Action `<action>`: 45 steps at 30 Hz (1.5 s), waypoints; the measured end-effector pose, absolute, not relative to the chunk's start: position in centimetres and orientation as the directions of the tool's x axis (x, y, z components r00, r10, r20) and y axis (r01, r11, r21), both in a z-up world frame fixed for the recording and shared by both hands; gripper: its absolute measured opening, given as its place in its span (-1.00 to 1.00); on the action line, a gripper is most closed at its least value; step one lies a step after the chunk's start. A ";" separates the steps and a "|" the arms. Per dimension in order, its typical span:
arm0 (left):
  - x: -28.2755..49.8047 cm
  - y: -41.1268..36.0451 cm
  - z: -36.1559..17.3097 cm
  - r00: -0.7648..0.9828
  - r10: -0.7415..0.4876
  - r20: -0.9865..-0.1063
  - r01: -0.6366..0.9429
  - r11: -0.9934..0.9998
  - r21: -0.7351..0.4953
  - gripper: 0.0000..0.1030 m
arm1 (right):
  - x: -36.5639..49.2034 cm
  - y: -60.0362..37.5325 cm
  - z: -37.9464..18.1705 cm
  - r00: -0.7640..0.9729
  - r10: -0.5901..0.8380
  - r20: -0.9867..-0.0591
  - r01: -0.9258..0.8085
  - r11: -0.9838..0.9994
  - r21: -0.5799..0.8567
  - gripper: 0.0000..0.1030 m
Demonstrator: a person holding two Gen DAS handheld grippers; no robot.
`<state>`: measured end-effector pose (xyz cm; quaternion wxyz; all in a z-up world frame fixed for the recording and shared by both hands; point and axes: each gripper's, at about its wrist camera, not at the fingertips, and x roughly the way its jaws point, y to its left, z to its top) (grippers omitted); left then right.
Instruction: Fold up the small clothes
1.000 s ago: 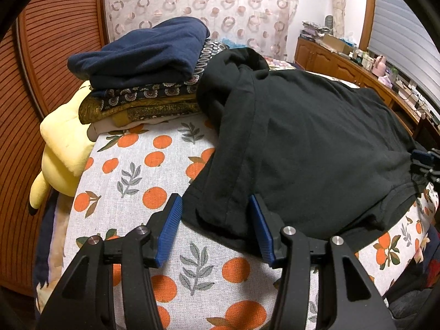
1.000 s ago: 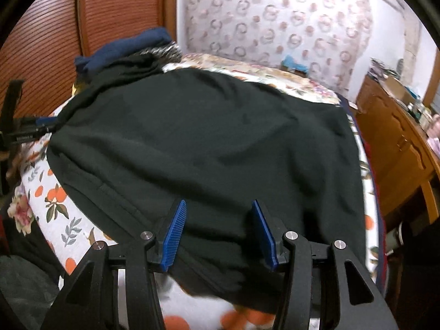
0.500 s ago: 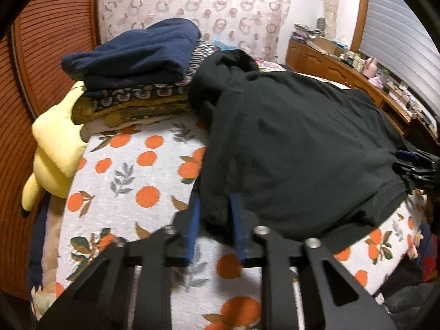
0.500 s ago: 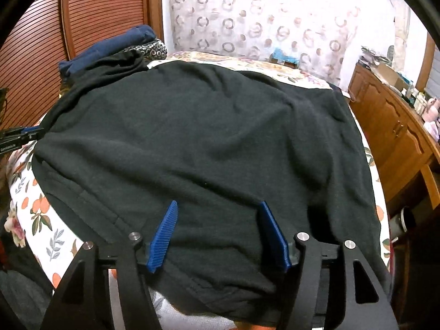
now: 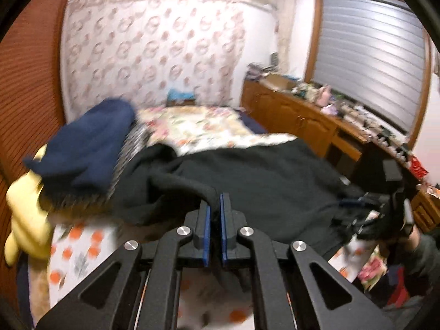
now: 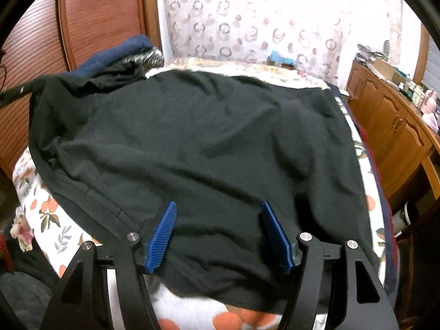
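A black shirt (image 6: 192, 143) lies spread over the orange-print bedsheet (image 6: 52, 228); it also shows in the left wrist view (image 5: 261, 181). My left gripper (image 5: 214, 200) is shut on the shirt's near left edge and holds it lifted off the bed. My right gripper (image 6: 218, 209) is open, its blue pads either side of the shirt's near hem, resting over the cloth. The right gripper also appears at the right of the left wrist view (image 5: 385, 206).
A stack of folded clothes topped by a navy garment (image 5: 88, 143) sits at the left, with a yellow plush toy (image 5: 24, 220) beside it. A wooden dresser (image 5: 302, 121) with clutter runs along the right. A wooden headboard (image 6: 101, 19) stands at the left.
My left gripper closed on the shirt's edge and lifted it up, tilting the view upward. My right gripper stayed open over the hem, shifting slightly.
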<state>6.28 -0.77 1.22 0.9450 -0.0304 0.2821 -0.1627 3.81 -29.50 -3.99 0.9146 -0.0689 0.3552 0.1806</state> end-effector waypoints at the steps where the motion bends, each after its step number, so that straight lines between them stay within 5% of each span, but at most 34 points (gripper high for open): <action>1: 6.6 -1.7 1.9 0.787 -0.341 -0.514 0.311 0.939 -0.147 -0.88 | 3.5 -29.9 -3.8 0.690 0.284 -0.666 -0.373 0.928 0.010 0.30; 18: 10.9 -18.4 10.6 0.631 -0.622 -0.464 0.657 0.747 -0.107 -0.89 | -1.7 -36.9 -0.4 0.801 0.227 -0.554 -0.228 0.971 0.068 0.30; 21: 11.0 -19.0 9.8 0.628 -0.592 -0.506 0.648 0.758 -0.082 -0.85 | -2.2 -36.6 -1.0 0.797 0.230 -0.558 -0.232 0.970 0.070 0.30; 23: 11.8 -19.0 8.5 0.618 -0.561 -0.551 0.641 0.765 -0.060 -0.69 | -2.3 -36.5 -1.3 0.792 0.232 -0.566 -0.238 0.969 0.064 0.31; 25: 12.1 -19.0 7.4 0.602 -0.540 -0.589 0.636 0.769 -0.055 -0.33 | -2.2 -36.2 -1.4 0.789 0.235 -0.568 -0.243 0.968 0.062 0.30; 30: 11.7 -16.7 5.9 0.615 -0.502 -0.608 0.612 0.790 -0.033 -0.16 | -0.8 -36.8 -1.1 0.783 0.245 -0.572 -0.250 0.966 0.071 0.30; 34: 11.1 -12.3 4.5 0.649 -0.460 -0.605 0.547 0.836 -0.049 0.17 | 0.6 -36.5 -0.8 0.774 0.255 -0.580 -0.267 0.961 0.067 0.30; 45: 11.6 0.3 -3.0 0.679 -0.219 -0.701 0.289 0.957 -0.020 0.19 | 3.1 -31.3 -0.8 0.700 0.388 -0.599 -0.432 0.899 0.077 0.26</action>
